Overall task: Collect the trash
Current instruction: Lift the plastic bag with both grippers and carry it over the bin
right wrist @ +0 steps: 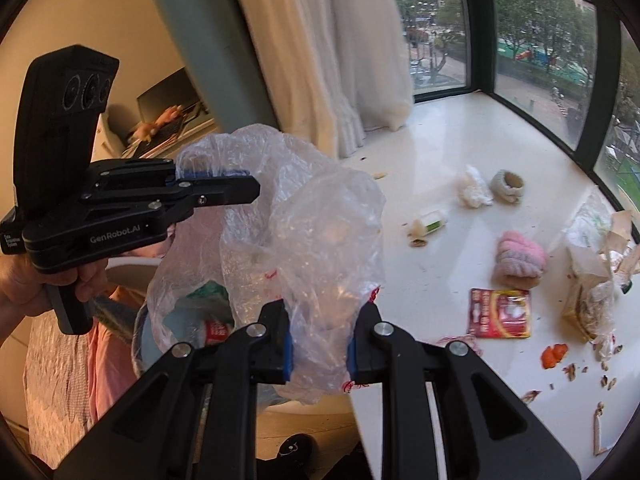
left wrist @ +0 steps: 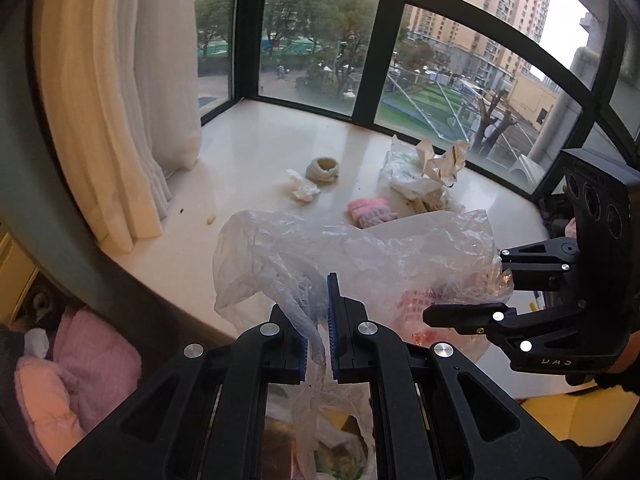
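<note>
A clear plastic trash bag (left wrist: 360, 252) hangs between both grippers at the front edge of a white window ledge (left wrist: 256, 148). My left gripper (left wrist: 318, 320) is shut on one side of the bag's rim; it also shows in the right wrist view (right wrist: 224, 184). My right gripper (right wrist: 320, 340) holds the other side of the bag (right wrist: 304, 232) between its jaws; it also shows in the left wrist view (left wrist: 480, 284). Trash lies inside the bag. On the ledge lie a red packet (right wrist: 502, 313), a small bottle (right wrist: 430, 222), crumpled tissue (right wrist: 474, 188) and torn wrappers (right wrist: 596, 280).
A pink scrunchie (right wrist: 520, 258) and a beige scrunchie (right wrist: 508, 186) lie on the ledge, with orange peel (right wrist: 554, 354) and seed shells at the right. White curtains (left wrist: 120, 100) hang at the left. Dark-framed windows (left wrist: 316, 48) close the far side. Pink bedding (left wrist: 72, 376) lies below left.
</note>
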The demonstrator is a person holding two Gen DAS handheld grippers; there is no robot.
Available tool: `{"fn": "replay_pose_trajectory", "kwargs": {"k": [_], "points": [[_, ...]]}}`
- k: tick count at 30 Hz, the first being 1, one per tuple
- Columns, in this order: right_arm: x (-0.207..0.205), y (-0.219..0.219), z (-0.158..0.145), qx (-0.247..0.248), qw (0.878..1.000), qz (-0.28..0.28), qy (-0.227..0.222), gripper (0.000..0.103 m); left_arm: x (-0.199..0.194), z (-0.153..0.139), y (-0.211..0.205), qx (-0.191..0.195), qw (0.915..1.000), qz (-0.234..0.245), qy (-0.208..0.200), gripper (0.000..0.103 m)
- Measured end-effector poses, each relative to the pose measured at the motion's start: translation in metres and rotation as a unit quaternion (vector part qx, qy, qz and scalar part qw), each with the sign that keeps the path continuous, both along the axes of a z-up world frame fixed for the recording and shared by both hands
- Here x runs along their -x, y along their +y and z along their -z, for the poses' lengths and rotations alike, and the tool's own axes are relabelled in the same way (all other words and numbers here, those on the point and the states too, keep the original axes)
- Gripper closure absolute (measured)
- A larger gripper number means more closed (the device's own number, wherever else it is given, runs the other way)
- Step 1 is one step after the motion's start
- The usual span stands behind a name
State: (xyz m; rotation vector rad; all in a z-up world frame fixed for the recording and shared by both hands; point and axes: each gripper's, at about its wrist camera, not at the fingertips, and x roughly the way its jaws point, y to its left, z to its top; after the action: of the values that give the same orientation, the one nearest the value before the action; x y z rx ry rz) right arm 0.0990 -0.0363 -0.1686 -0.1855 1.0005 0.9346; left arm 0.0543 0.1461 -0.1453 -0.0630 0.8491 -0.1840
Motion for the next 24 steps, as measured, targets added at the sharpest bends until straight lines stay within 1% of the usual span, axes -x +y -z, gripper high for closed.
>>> {"fn": "replay_pose_trajectory", "kwargs": {"k": [4, 7, 10, 13, 16, 19, 24], "points": [[0.028, 0.025, 0.004, 0.0, 1.0, -0.025, 0.01, 0.083, 0.033, 0.002, 0.022, -0.016, 0.9997, -0.018, 0.002, 0.096], [0.051, 0.05, 0.013, 0.001, 0.998, -0.051, 0.021, 0.083, 0.062, 0.009, 0.041, -0.017, 0.9991, -0.037, 0.01, 0.096], [0.07, 0.073, 0.024, 0.004, 0.997, -0.073, 0.033, 0.083, 0.088, 0.02, 0.059, -0.027, 0.9979, -0.054, 0.023, 0.096], [0.09, 0.095, 0.033, 0.01, 0.995, -0.094, 0.042, 0.083, 0.108, 0.035, 0.077, -0.024, 0.9963, -0.073, 0.039, 0.096], [0.105, 0.117, 0.051, 0.021, 0.992, -0.115, 0.053, 0.083, 0.126, 0.053, 0.091, -0.024, 0.9941, -0.09, 0.056, 0.096], [0.121, 0.136, 0.072, 0.037, 0.988, -0.137, 0.062, 0.083, 0.135, 0.073, 0.101, -0.017, 0.9918, -0.104, 0.073, 0.096], [0.132, 0.156, 0.099, 0.058, 0.983, -0.162, 0.071, 0.083, 0.147, 0.11, 0.112, -0.012, 0.9872, -0.12, 0.104, 0.096]]}}
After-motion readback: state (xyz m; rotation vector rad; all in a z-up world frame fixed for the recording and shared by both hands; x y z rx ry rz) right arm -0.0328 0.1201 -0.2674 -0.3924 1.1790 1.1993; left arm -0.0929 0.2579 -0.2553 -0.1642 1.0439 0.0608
